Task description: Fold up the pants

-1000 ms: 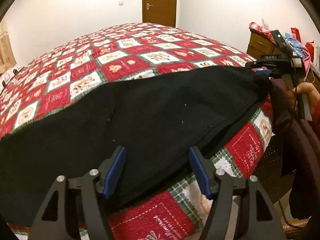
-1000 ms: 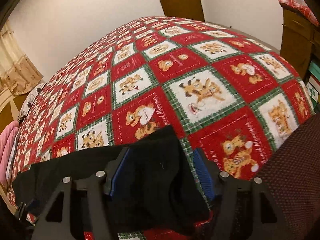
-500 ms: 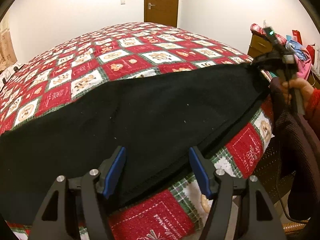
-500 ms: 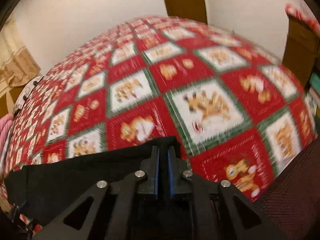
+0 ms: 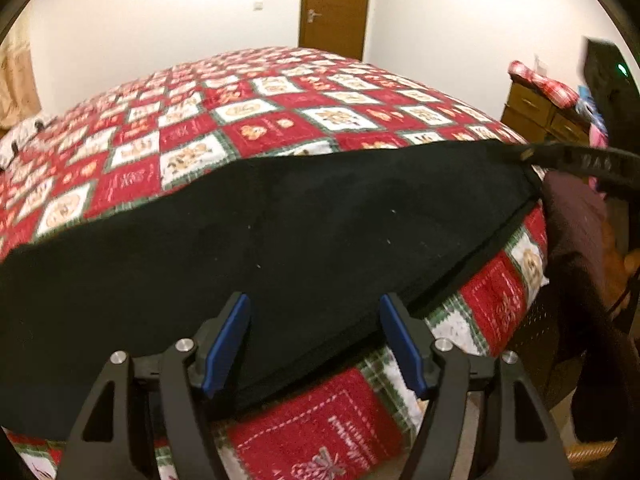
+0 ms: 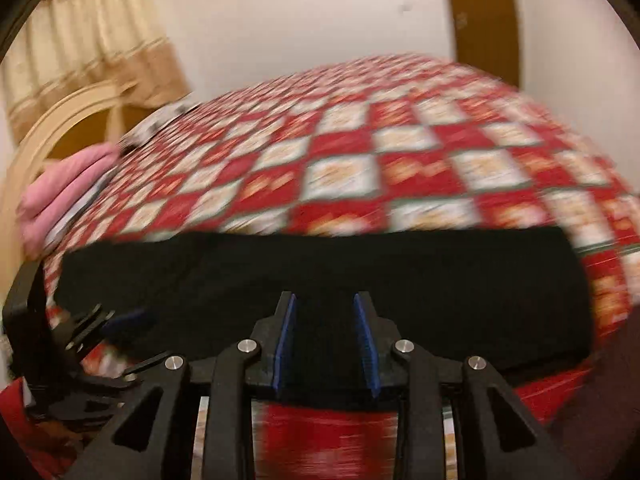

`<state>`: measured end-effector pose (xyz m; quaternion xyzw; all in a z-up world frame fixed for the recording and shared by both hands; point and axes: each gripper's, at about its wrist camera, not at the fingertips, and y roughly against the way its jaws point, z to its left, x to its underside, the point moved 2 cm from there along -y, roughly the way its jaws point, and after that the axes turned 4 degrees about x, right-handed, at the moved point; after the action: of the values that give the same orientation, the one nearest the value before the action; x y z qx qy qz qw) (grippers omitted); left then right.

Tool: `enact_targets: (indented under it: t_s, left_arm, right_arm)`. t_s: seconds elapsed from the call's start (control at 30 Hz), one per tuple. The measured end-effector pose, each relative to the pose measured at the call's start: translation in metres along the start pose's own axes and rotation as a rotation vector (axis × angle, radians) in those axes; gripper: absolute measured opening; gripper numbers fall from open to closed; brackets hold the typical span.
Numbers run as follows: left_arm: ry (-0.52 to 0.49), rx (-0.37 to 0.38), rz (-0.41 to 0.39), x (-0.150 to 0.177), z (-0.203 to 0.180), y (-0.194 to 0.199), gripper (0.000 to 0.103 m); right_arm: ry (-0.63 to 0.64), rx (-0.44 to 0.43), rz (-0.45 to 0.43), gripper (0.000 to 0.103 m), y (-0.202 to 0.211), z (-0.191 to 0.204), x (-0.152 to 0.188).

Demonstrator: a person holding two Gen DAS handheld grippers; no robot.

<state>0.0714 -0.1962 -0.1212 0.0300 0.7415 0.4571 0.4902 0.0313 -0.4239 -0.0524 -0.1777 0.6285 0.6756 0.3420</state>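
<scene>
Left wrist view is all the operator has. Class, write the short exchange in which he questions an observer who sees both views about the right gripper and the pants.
Operator: The right gripper is a blur here. Shut?
Observer: No, it stands open, a gap between its blue pads.
Operator: Any cloth in that gap?
Observer: The black pants lie behind it; whether cloth sits between the pads, I cannot tell.
Operator: What is at the head of the bed?
Observer: A pink bundle beside a cream headboard.
</scene>
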Motion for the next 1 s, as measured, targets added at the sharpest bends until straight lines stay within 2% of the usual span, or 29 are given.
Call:
enact_targets:
  t_s: [0.13, 0.23, 0.33, 0.4, 0.43, 0.5, 0.57, 0.6, 0.67, 0.77, 0.87, 0.93, 1.0]
  left_arm:
    - [-0.022, -0.021, -0.002, 0.011, 0.011, 0.007, 0.073]
    - [-0.007, 0.003, 0.002, 0.023, 0.025, 0.014, 0.073]
    - [-0.005, -0.016, -0.016, 0.033, 0.041, 0.033, 0.073]
    - [0.031, -0.039, -0.057, 0.036, 0.059, 0.053, 0.073]
    - [0.057, -0.053, -0.083, 0.037, 0.07, 0.063, 0.073]
    - [0.128, -0.117, -0.135, 0.04, 0.101, 0.084, 0.075]
    - [0.191, -0.212, -0.17, 0.04, 0.133, 0.095, 0.076]
    - [0.225, -0.26, -0.181, 0.04, 0.152, 0.099, 0.076]
    - [0.292, -0.353, -0.163, 0.043, 0.184, 0.1, 0.076]
    - [0.378, -0.457, -0.137, 0.055, 0.221, 0.097, 0.076]
    - [0.456, -0.471, -0.079, 0.076, 0.243, 0.087, 0.077]
    - [0.432, -0.472, -0.105, 0.084, 0.239, 0.089, 0.078]
    - [0.382, -0.495, -0.096, 0.087, 0.234, 0.088, 0.081]
  right_arm:
    - [0.041, -0.042, 0.137, 0.032, -0.034, 0.031, 0.037]
    - [0.09, -0.02, 0.166, 0.032, -0.036, 0.038, 0.05]
    - [0.1, -0.038, 0.289, 0.032, -0.033, 0.038, 0.053]
    - [0.106, -0.055, 0.262, 0.032, -0.022, 0.043, 0.041]
    - [0.119, -0.091, 0.227, 0.032, -0.015, 0.051, 0.03]
    - [0.139, -0.228, 0.141, 0.033, -0.005, 0.078, -0.003]
    - [0.147, -0.366, 0.097, 0.053, -0.012, 0.107, -0.031]
    - [0.154, -0.418, 0.077, 0.068, -0.018, 0.122, -0.043]
    - [0.184, -0.499, 0.041, 0.07, -0.038, 0.16, -0.067]
    - [0.214, -0.595, 0.076, 0.07, -0.085, 0.218, -0.093]
    - [0.281, -0.62, 0.152, 0.07, -0.132, 0.273, -0.092]
    - [0.309, -0.61, 0.204, 0.07, -0.158, 0.297, -0.085]
    - [0.329, -0.609, 0.25, 0.07, -0.174, 0.313, -0.072]
